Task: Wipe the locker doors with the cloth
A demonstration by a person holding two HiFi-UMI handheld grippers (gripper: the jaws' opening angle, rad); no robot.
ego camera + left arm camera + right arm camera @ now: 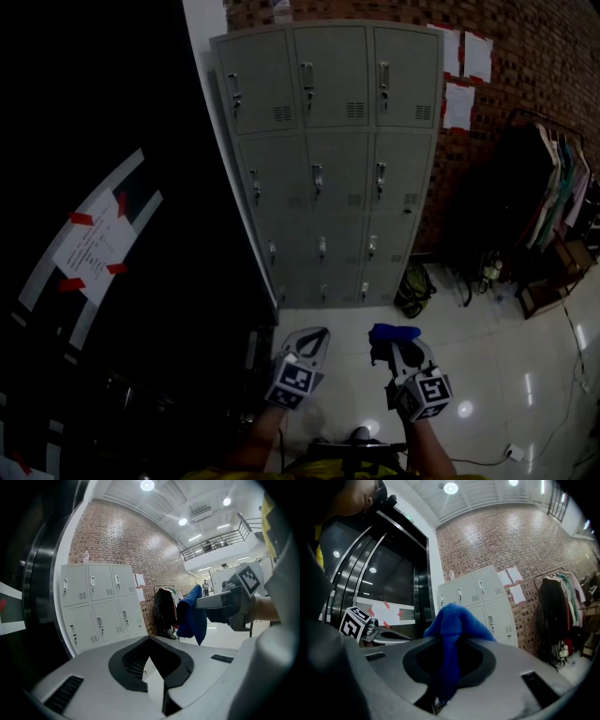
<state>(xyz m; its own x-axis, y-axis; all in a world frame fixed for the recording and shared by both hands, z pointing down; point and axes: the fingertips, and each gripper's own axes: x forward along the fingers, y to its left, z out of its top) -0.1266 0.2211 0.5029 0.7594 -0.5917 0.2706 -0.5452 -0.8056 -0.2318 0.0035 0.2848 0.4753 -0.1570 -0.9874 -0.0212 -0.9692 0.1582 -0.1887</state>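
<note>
A bank of grey lockers (328, 159) stands ahead against a brick wall, all doors shut; it also shows in the left gripper view as lockers (96, 606) and in the right gripper view as lockers (480, 597). My right gripper (394, 341) is low in the head view, well short of the lockers, and is shut on a blue cloth (394, 332). The cloth (452, 625) bunches up over its jaws. My left gripper (316, 335) is beside it, shut with nothing in it. From the left gripper view the cloth (192, 613) hangs off the right gripper (220, 603).
A clothes rack (553, 197) with hanging garments stands right of the lockers, and a bag (413, 291) lies at their foot. A dark glass wall with a taped paper notice (92, 246) runs along the left. A cable and plug (511, 453) lie on the glossy floor.
</note>
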